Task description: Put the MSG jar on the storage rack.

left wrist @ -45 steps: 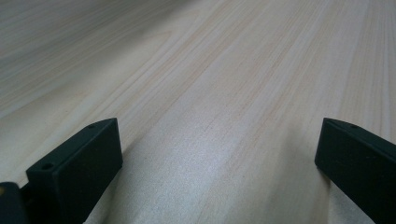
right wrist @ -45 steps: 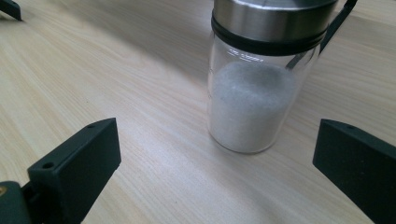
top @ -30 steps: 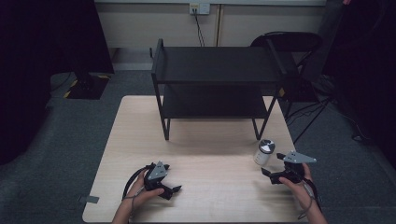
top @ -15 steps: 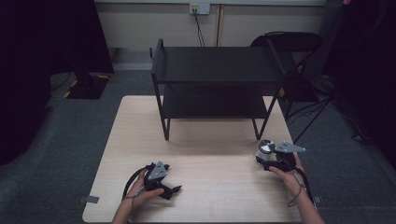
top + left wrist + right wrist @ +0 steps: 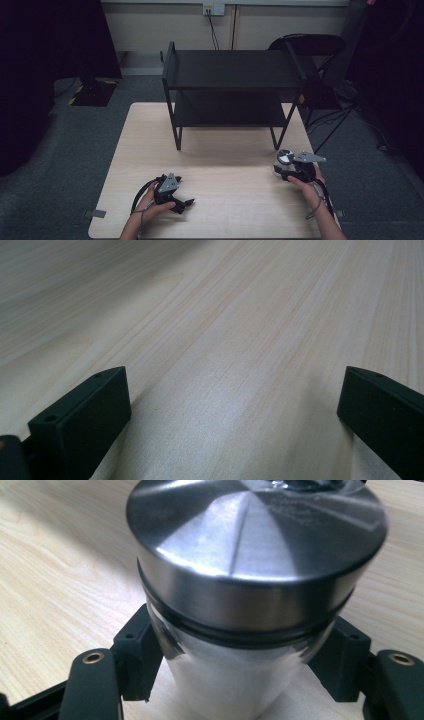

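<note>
Two hands reach in over the near edge of the worktop [image 5: 210,150]. The left hand [image 5: 152,207] lies low near the near-left corner, its forearm slanting in from the edge, with the left tongs [image 5: 186,203] aimed toward the middle of the near edge. The right hand [image 5: 306,184] sits farther forward, close to the right edge, its forearm running back toward the near-right corner, and the right tongs [image 5: 280,172] point left and away.

Bare wood lies broad between the two hands and runs forward to a black two-tier rack [image 5: 232,90] that stands across the far half of the worktop. A chair [image 5: 312,50] stands on the floor beyond the far-right corner.

In the left gripper view the left tongs [image 5: 235,410] are spread wide, released, with nothing but wood between their jaws. In the right gripper view the right tongs [image 5: 242,667] flank a jar [image 5: 250,615] with a metal lid; the jar stands upright on the worktop by the right edge. Both jaws sit against its clear body, but I cannot tell whether they are clenched on it.
</note>
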